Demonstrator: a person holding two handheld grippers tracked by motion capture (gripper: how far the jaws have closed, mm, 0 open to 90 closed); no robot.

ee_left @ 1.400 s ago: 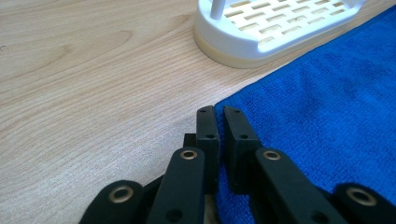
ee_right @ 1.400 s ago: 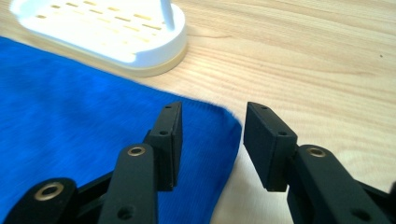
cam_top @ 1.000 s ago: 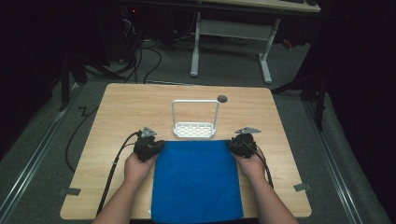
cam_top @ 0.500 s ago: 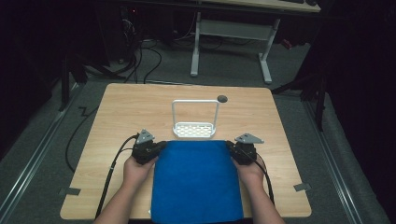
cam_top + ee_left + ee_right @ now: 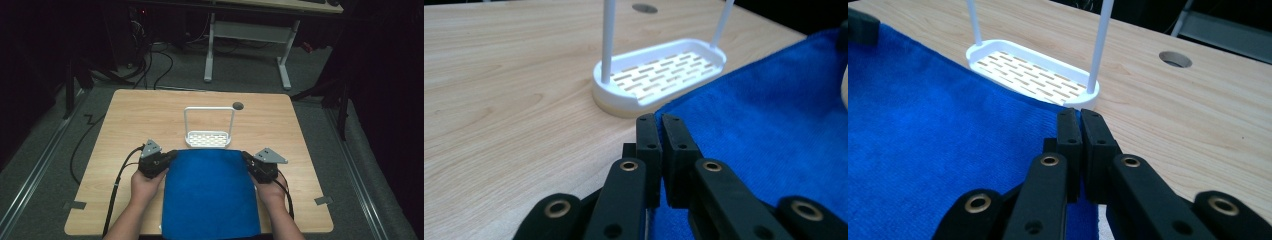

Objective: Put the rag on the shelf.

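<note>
Two tools [image 5: 171, 156] [image 5: 246, 158] pinch the blue cloth's [image 5: 210, 195] far corners.

A: The high view looks forward and down from above the person's side, taking in the whole table [image 5: 125, 115]; and the other two?

B: Each rides low and close along its jaws; both share the white rack [image 5: 659, 70] and blue cloth [image 5: 923, 140].
</note>
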